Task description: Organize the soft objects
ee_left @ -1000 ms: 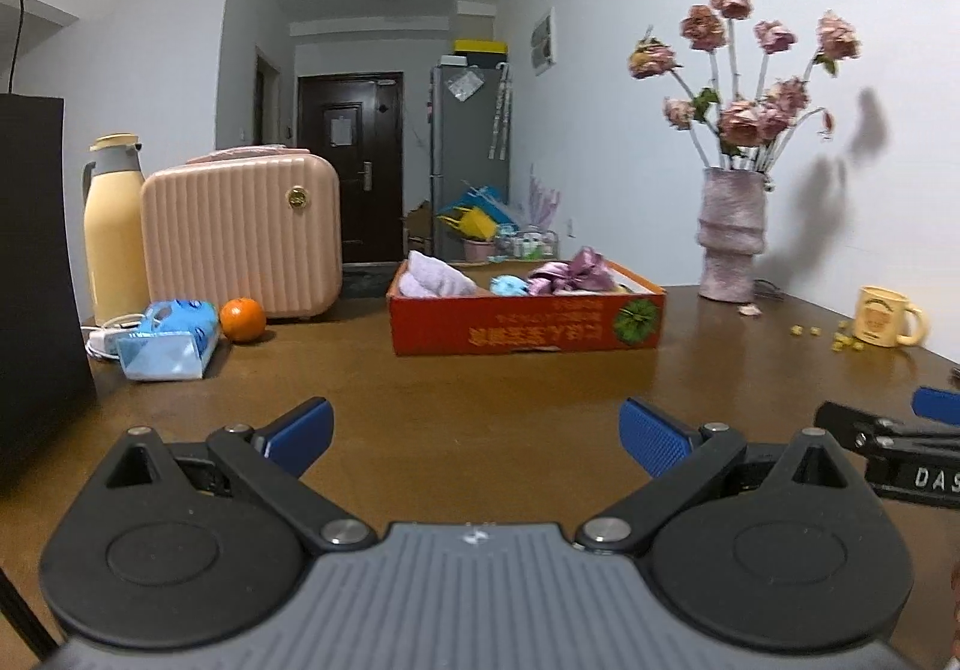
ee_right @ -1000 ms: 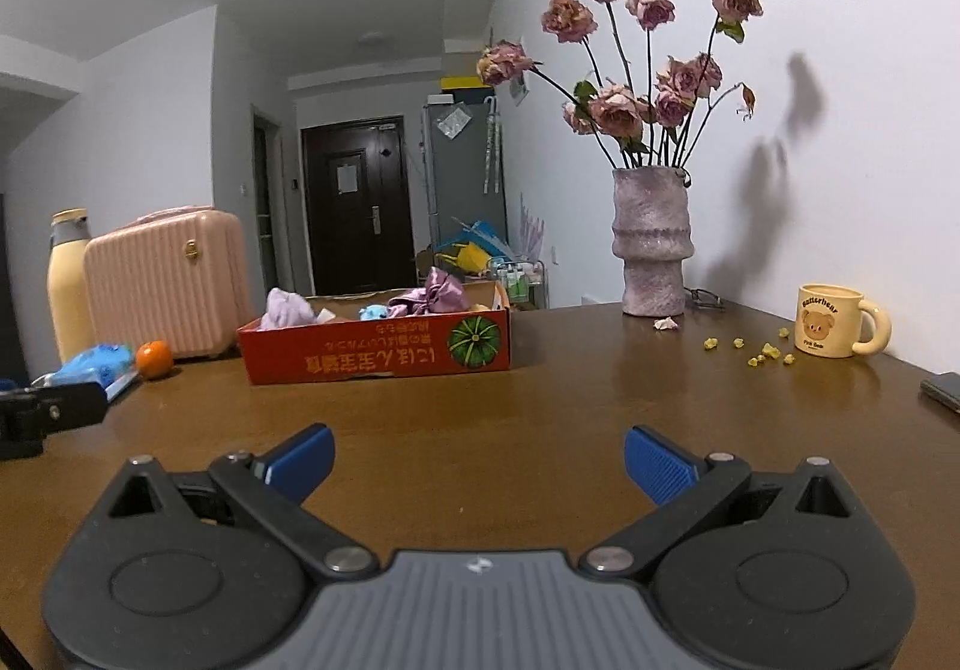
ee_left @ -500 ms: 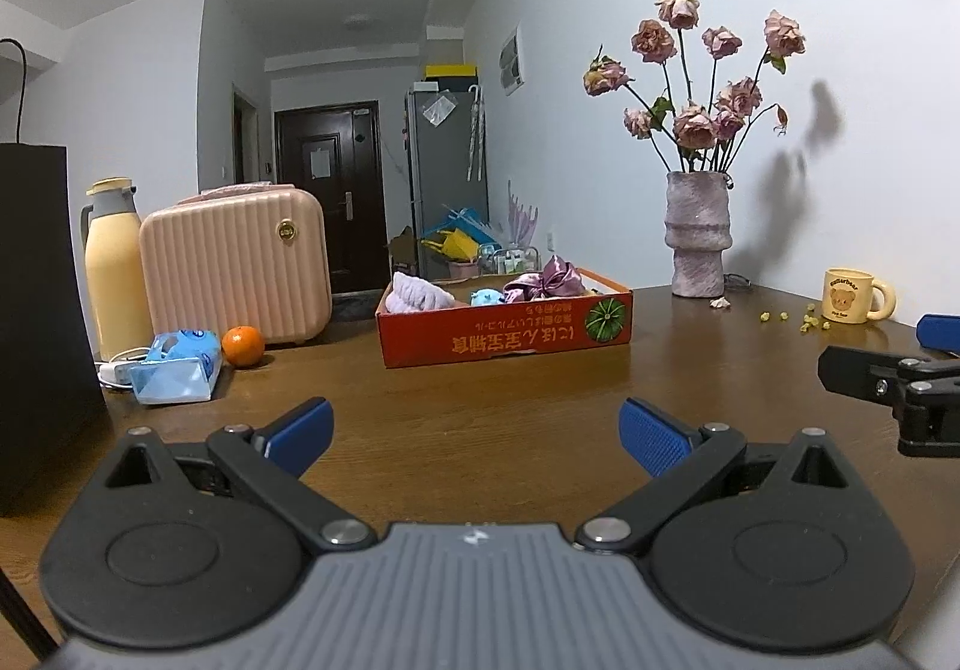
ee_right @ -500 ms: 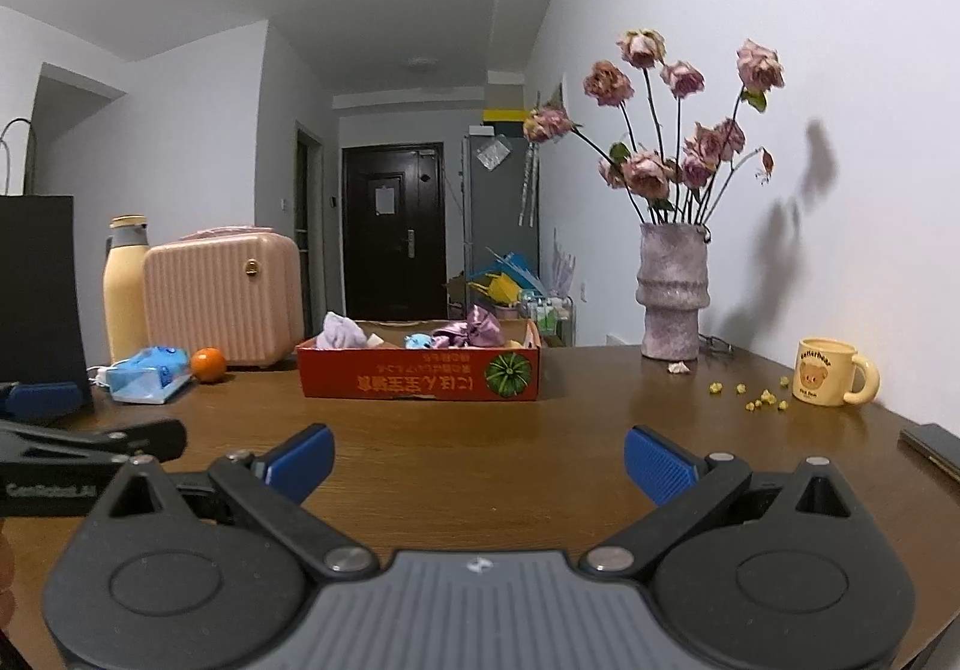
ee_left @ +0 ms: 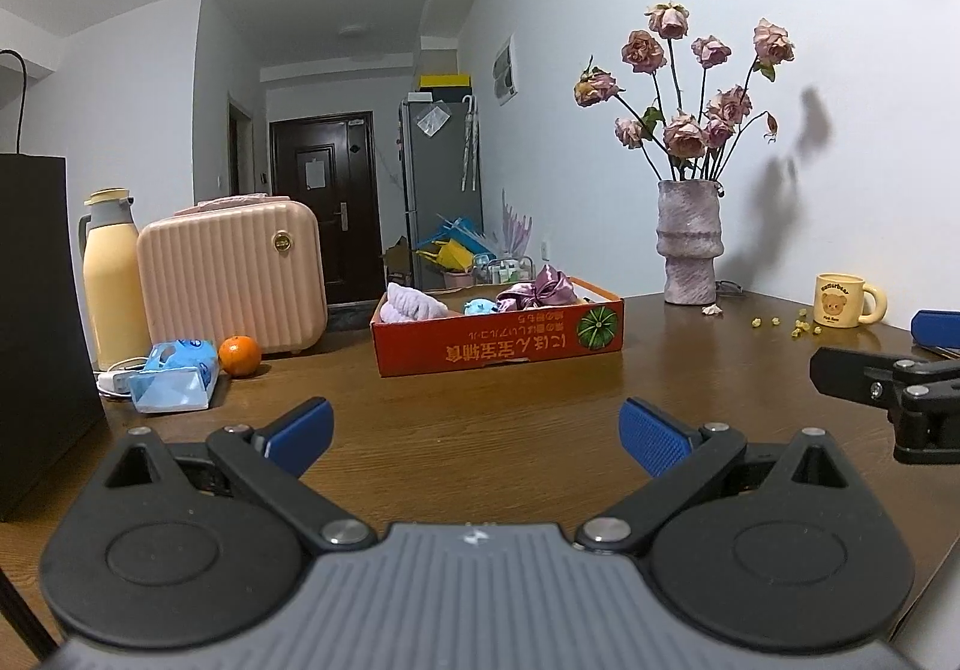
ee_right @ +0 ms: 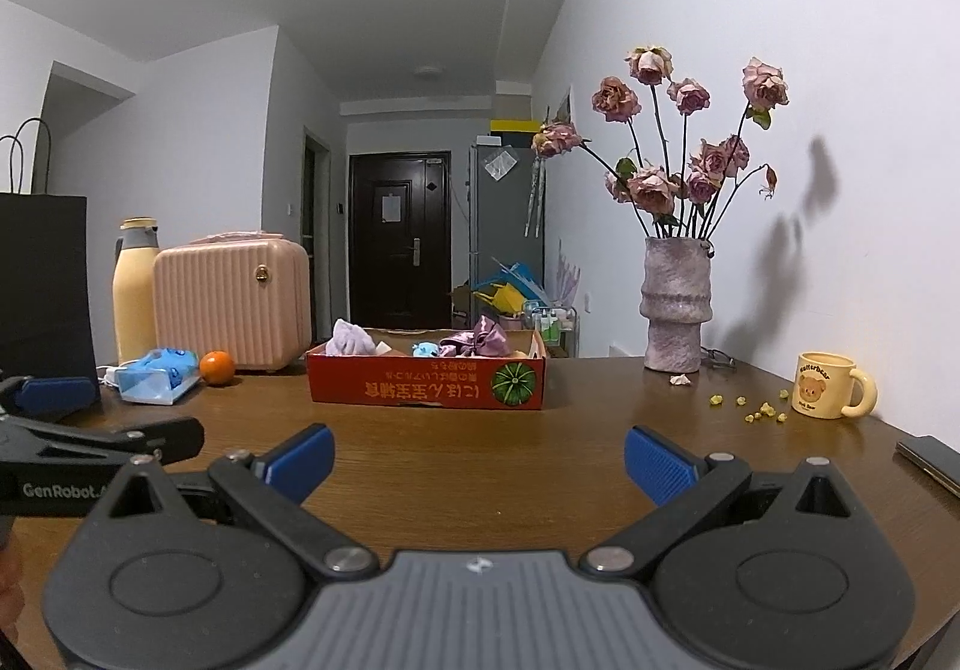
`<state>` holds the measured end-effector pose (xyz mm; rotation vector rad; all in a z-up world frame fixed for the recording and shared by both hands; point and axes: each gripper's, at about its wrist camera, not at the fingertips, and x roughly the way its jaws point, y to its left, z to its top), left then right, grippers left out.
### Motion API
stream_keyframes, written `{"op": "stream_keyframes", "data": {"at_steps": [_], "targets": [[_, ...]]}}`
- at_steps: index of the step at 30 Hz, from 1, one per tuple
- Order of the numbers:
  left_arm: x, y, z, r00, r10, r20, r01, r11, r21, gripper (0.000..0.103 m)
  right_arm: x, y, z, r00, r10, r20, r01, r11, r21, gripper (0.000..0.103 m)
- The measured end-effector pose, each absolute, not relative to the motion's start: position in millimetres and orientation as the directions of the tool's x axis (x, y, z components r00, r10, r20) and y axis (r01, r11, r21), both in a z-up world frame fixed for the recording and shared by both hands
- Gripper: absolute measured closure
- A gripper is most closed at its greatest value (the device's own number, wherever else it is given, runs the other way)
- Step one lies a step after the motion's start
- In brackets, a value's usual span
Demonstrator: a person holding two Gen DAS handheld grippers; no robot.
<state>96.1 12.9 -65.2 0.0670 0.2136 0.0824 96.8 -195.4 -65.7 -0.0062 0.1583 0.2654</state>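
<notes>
The left hand-held gripper (ee_left: 474, 430) hangs low over the brown wooden table (ee_left: 510, 430) with its blue-padded fingers spread wide apart, holding nothing and touching nothing. The right hand-held gripper (ee_right: 477, 457) sits beside it in the same way, fingers far apart and empty, with only bare table between the pads. Each one shows at the edge of the other's view, the two well apart.

Farther back on the table stands a shallow red cardboard box (ee_left: 498, 346) with a green pumpkin printed on its front. The soft things lie inside it: a pale lilac cloth (ee_left: 408, 304) at the left end, a small blue plush toy (ee_left: 480, 306) in the middle, and a shiny purple bow (ee_left: 543, 291) to the right. Both grippers are well apart from the box.

Left of the box are a pink ribbed case (ee_left: 231, 280), a cream flask (ee_left: 114, 280), an orange (ee_left: 239, 355) and a blue tissue pack (ee_left: 174, 376) just beside it. To the right stand a vase of dried roses (ee_left: 690, 250) and a yellow bear mug (ee_left: 843, 299), with small yellow bits (ee_right: 759, 411) scattered near the mug. A black bag (ee_right: 42, 274) stands at the far left.
</notes>
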Motion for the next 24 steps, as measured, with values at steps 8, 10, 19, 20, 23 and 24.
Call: {"op": "stream_keyframes", "data": {"at_steps": [8,10,19,20,23,24], "targets": [[94.0,12.3,-66.1,0.974,0.086,-0.208,-0.071,0.994,0.078,0.0,96.0,-194.9,-65.1,0.953,0.262,-0.153,-0.263,0.965,0.014,0.0],[94.1,12.3,-66.0,0.974,0.087,-0.208,-0.072,0.994,0.079,0.0,96.3,-194.5,-65.0,0.953,0.261,-0.154,-0.263,0.965,0.014,0.0],[93.9,12.5,-66.2,0.974,0.086,-0.208,-0.071,0.994,0.078,0.0,96.2,-194.2,-64.9,0.953,0.261,-0.153,-0.263,0.965,0.013,0.0],[93.8,12.3,-66.3,0.974,0.086,-0.207,-0.071,0.994,0.079,0.0,96.1,-194.2,-64.9,0.953,0.262,-0.153,-0.263,0.965,0.013,0.0],[93.7,12.5,-66.5,0.975,0.086,-0.207,-0.071,0.994,0.078,0.0,95.9,-193.6,-64.8,0.953,0.262,-0.153,-0.263,0.965,0.012,0.0],[94.0,12.4,-66.3,0.974,0.086,-0.208,-0.071,0.994,0.079,0.0,95.9,-193.7,-64.8,0.953,0.262,-0.153,-0.263,0.965,0.012,0.0]]}}
